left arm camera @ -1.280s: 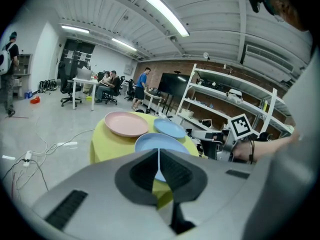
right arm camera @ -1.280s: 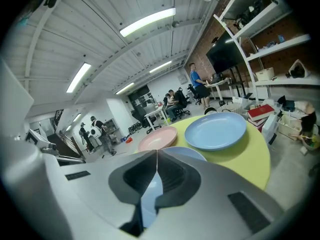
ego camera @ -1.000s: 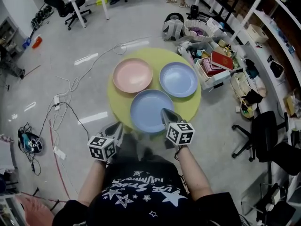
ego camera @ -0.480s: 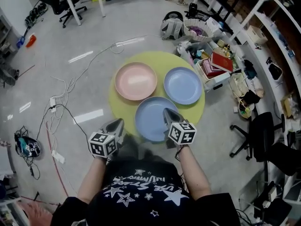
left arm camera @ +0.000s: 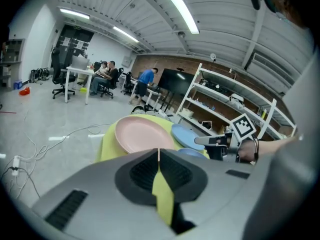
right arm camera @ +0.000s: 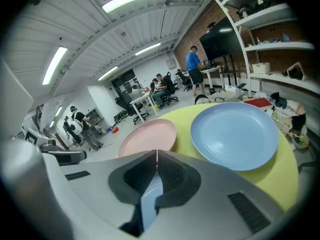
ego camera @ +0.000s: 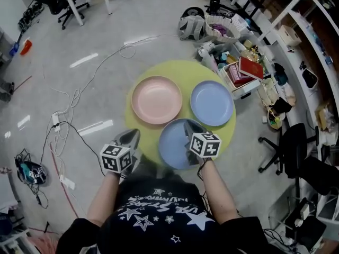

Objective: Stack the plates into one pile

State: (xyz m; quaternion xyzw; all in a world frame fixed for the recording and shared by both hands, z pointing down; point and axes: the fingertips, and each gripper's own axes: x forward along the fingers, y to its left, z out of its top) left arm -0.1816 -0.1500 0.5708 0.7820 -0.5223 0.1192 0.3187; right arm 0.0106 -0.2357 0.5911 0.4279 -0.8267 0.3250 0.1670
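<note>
Three plates, unstacked, on the round yellow table [ego camera: 183, 70]:
- pink plate [ego camera: 157, 99], far left
- far blue plate [ego camera: 212, 102], far right
- near blue plate [ego camera: 172, 144], at the near edge

Left gripper [ego camera: 132, 134]: jaws closed, empty, at the table's near-left edge.

Right gripper [ego camera: 186, 124]: jaws closed, empty, over the near blue plate.

Risk: closed jaws may shove that plate off the edge instead of gripping its rim.

Bright, even light from ceiling strips [left arm camera: 179, 8]; glare streaks on floor [ego camera: 85, 60]; strong fisheye bending, dark corners

no legible text or labels
</note>
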